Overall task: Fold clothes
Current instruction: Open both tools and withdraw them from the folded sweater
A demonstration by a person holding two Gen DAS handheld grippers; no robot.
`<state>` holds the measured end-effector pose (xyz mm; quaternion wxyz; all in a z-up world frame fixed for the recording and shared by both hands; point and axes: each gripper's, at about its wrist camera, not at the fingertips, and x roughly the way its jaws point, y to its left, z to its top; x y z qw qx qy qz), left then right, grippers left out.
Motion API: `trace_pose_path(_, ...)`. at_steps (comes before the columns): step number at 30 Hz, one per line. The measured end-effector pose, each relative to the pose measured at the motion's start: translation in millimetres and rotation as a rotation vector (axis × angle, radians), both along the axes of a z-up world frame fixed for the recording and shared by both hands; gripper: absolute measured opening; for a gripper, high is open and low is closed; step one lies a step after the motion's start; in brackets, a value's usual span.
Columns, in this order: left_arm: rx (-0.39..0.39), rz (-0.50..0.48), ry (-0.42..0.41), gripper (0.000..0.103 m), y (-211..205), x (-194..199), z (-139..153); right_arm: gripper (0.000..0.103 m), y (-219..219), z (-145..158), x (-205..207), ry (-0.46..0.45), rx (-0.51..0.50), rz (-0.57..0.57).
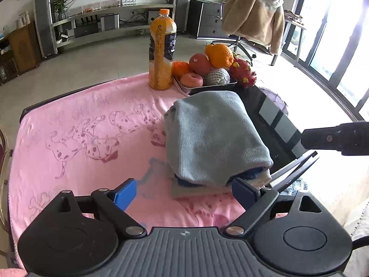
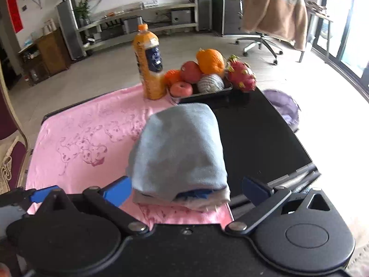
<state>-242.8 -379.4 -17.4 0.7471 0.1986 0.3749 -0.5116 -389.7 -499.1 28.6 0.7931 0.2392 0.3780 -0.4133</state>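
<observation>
A folded grey-blue knit garment (image 1: 216,138) lay on the black table (image 1: 276,124), at the right-hand edge of the pink dog-print cloth (image 1: 92,138) that covered most of the tabletop, and it rested on top of other folded pieces, a dark blue one and a pale one showing under its near edge. The left gripper (image 1: 184,191) hung above the table's near edge with its blue fingers spread wide and nothing between them; the right gripper (image 2: 186,190) was likewise held clear of the pile, jaws wide apart and empty. At the table's far edge an orange juice bottle (image 1: 161,53) stood upright on the pink cloth, just beside a metal tray (image 1: 207,87) heaped with apples, oranges and a netted fruit, with a dragon fruit (image 1: 242,71) at the tray's right end. Beyond the table lay a pale tiled floor, a low curved media shelf (image 1: 110,20) under a wall-mounted screen, tall speakers, a potted plant, and an office chair draped with a tan fleece coat (image 1: 256,16). Bright daylight came through sliding glass doors on the right.
</observation>
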Motion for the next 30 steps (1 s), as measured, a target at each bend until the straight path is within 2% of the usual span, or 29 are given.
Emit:
trace_pose_path(4,-0.009,-0.003,-0.018,0.099,9.9,-9.1,4.7,0.103,14.3,-1.9,-3.3,0.048,-0.029,-0.01)
trace_pose_path(7,-0.002,0.001,-0.042,0.101,13.4,-15.0,6.1,0.103,22.9,-2.7,-7.7,0.048,-0.028,-0.021)
trace_pose_path(13,0.006,-0.016,-0.04,0.101,13.9,-20.7,8.0,0.103,28.7,2.0,-15.4,0.033,-0.027,-0.081)
trace_pose_path(20,0.004,-0.023,-0.048,0.101,13.6,-26.6,7.5,0.103,33.5,-1.0,-12.1,0.071,-0.056,-0.061)
trace_pose_path(30,0.002,-0.013,-0.051,0.102,10.7,-27.0,5.6,0.103,28.1,-9.4,-9.5,0.086,-0.035,-0.06)
